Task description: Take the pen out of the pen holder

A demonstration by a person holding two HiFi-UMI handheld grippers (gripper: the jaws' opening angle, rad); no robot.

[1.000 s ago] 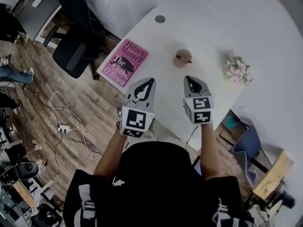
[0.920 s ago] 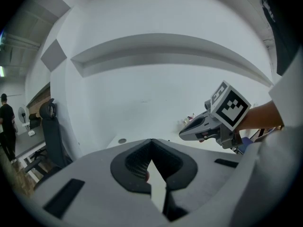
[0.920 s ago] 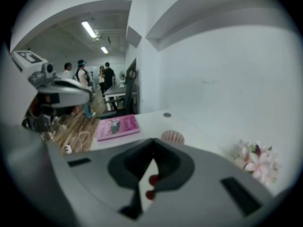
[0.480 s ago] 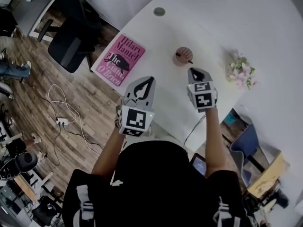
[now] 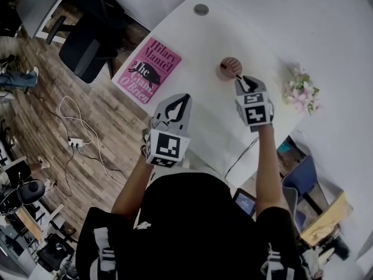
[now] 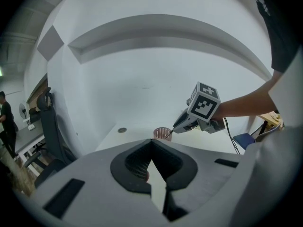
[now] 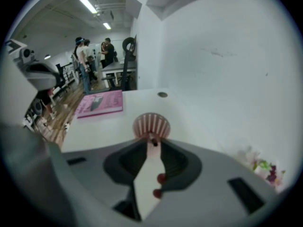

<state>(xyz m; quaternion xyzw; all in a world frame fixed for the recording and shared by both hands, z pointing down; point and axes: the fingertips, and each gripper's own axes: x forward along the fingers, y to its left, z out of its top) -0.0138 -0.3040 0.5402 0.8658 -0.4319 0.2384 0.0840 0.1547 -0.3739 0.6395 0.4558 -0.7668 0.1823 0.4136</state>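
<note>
The dark pen (image 7: 154,143) sits in the pink slatted round pen holder (image 7: 151,124) on the white surface (image 5: 204,45), nothing lifted. The right tongs (image 5: 243,81), slightly spread, bracket its top; the left tongs (image 6: 151,148) hang pressed together, empty. Pinching and lifting remain.

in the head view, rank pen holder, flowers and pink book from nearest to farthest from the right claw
1. pen holder, just ahead of the right claw tips.
2. flowers, off to its right.
3. pink book, far off to its left.
</note>
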